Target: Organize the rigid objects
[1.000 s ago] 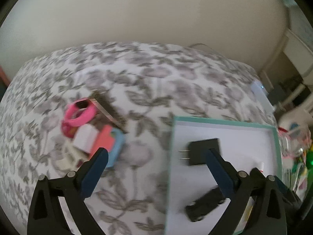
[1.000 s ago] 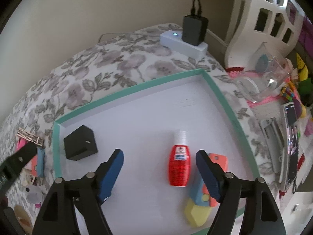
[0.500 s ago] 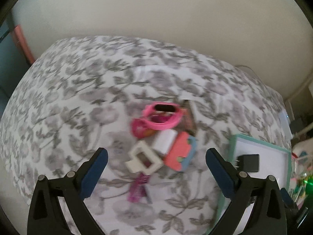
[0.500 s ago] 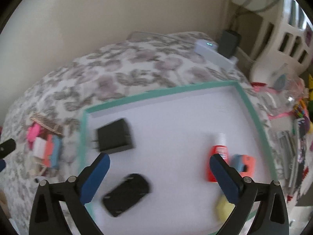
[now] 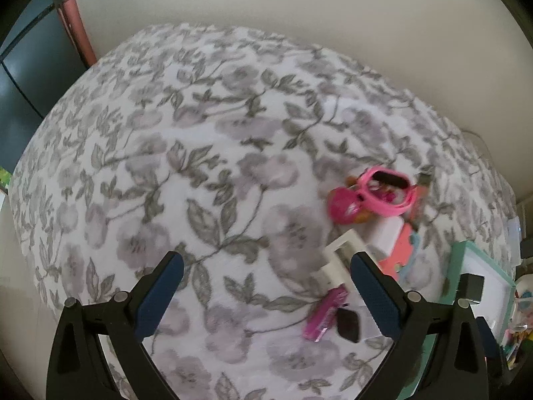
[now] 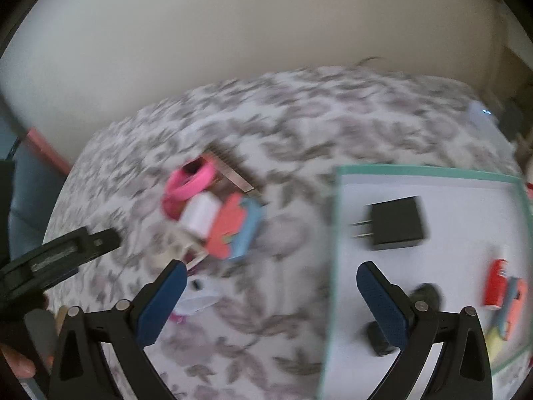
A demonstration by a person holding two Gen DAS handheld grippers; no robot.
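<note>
Both the left tool (image 5: 263, 278) and the right tool (image 6: 269, 283) gape wide, holding nothing. A black plug-in charger (image 6: 394, 223) lies inside the teal-rimmed white tray (image 6: 416, 170) on the floral-covered bed (image 5: 200, 166); a pink plastic wristband (image 5: 386, 191) tops the clutter beside the tray.

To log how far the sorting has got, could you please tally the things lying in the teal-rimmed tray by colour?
Black: 2, the plug adapter and an oblong item, partly hidden
Red: 1, the bottle
Coral, blue and yellow: 1, the toy
Total: 4 in the tray
</note>
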